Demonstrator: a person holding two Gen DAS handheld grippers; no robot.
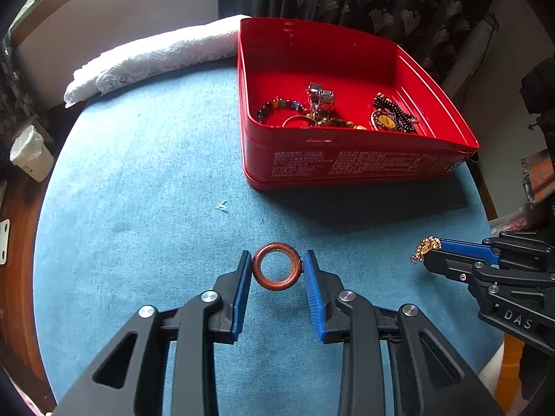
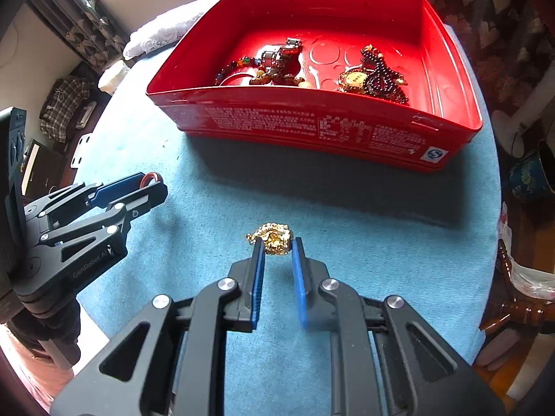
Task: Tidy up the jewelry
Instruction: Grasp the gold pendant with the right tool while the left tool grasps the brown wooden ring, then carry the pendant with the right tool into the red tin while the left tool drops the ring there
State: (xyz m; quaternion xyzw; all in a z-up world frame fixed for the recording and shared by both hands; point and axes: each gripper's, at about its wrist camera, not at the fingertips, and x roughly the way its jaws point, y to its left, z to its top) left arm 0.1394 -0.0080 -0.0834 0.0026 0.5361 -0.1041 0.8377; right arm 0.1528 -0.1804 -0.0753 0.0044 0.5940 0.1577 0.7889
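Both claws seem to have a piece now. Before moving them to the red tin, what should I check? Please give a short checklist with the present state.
1. Left claw shut on the ring: ok, both pads touch its rim.
2. Right claw shut on the gold chain: ok, but part of the chain bulges past the tips.
3. Tin open, no lid: ok.
4. Free floor inside the tin: ok, the back half is bare.
5. Pieces lifted off the blue cloth: cannot tell.
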